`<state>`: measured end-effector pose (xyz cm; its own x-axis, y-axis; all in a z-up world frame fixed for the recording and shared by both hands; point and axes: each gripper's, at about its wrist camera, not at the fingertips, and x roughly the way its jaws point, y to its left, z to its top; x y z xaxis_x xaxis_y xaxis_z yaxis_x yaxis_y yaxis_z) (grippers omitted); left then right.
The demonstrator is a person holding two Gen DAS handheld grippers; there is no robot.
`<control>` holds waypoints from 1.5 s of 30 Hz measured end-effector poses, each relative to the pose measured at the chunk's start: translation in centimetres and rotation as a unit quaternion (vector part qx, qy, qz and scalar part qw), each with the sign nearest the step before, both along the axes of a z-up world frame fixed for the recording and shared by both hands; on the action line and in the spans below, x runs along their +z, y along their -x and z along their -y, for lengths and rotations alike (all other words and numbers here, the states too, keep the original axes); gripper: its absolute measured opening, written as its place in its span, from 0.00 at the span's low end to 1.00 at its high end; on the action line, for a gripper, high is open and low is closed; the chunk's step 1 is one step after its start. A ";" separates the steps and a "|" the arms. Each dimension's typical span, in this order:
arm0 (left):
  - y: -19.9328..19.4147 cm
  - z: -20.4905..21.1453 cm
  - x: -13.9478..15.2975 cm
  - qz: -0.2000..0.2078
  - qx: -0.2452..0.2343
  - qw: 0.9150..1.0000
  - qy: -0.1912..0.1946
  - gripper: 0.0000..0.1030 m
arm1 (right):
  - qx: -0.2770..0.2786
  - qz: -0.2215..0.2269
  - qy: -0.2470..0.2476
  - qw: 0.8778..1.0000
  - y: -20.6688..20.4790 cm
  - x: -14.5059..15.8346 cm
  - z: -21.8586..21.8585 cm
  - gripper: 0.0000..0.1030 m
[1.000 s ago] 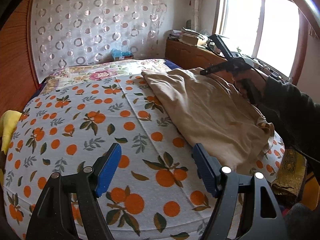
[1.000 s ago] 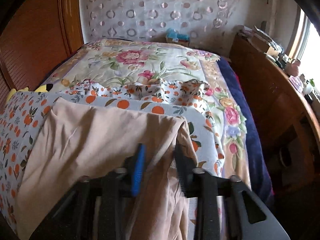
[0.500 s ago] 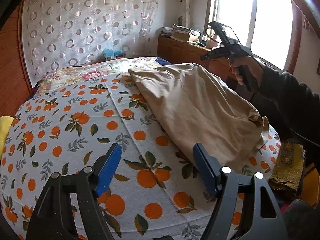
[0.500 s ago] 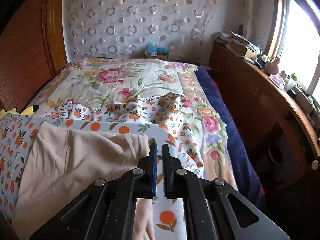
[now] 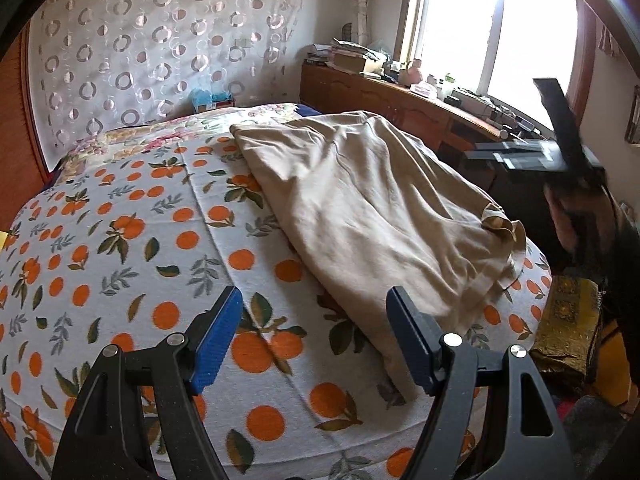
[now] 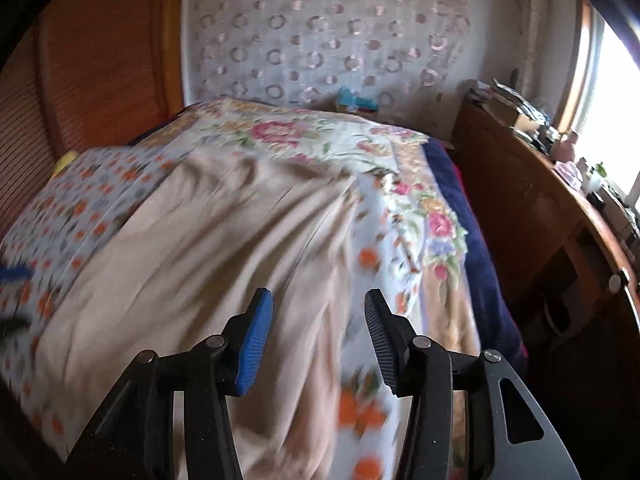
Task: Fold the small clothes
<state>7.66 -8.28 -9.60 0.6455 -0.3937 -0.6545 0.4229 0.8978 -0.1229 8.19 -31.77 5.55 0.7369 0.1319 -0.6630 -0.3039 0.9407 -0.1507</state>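
**Both hand-held grippers wide open over the bed**

The left hand-held gripper [image 5: 310,338] hangs above the near edge of the bed [image 5: 120,240], its blue pads spread apart with nothing between them, only the orange-print sheet [image 5: 172,264] below. Just to its right lies the beige garment [image 5: 372,208], sprawled diagonally across the sheet, rumpled, with one bunched corner at the bed's right edge. Over on the far right, the right hand-held gripper [image 5: 476,156] is up in the air beside the bed, clear of the cloth, and blurred. From its own camera, the right hand-held gripper [image 6: 318,336] shows its fingers parted and empty, with the beige garment [image 6: 224,240] spread beneath and ahead, not touching it. A wooden dresser [image 5: 400,100] stands under the window [image 5: 496,28].
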 end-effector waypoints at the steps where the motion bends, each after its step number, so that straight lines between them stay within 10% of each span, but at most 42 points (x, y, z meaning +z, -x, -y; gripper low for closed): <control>1: 0.0 0.2 -0.1 -0.001 -0.002 1.000 -0.001 0.73 | 0.005 -0.006 -0.005 1.000 0.8 -0.3 0.2 0.48; 13: 0.4 1.8 -0.7 -0.021 -0.019 1.000 -0.010 0.73 | 0.017 -0.032 -0.011 0.999 4.2 -2.0 0.0 0.48; 17: 0.5 2.1 -0.8 -0.020 -0.018 1.000 -0.015 0.73 | 0.018 -0.035 -0.004 0.999 5.5 -1.5 1.4 0.13; 28: 0.5 2.4 -0.9 -0.023 -0.023 0.999 -0.013 0.73 | -0.030 -0.024 -0.034 0.999 9.8 -0.7 3.3 0.13; 40: 0.8 3.0 -2.0 -0.062 -0.051 0.997 0.005 0.20 | -0.024 -0.021 -0.028 0.999 8.0 -3.1 2.9 0.26; 45: 1.6 3.6 -1.6 -0.067 -0.065 0.996 0.010 0.05 | -0.012 -0.027 -0.060 0.998 7.8 -2.8 3.8 0.07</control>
<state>6.01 -11.88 -11.20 0.4960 -0.4819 -0.7223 0.5133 0.8337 -0.2038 0.40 -35.61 2.72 0.7049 0.1953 -0.6819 -0.2859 0.9580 -0.0212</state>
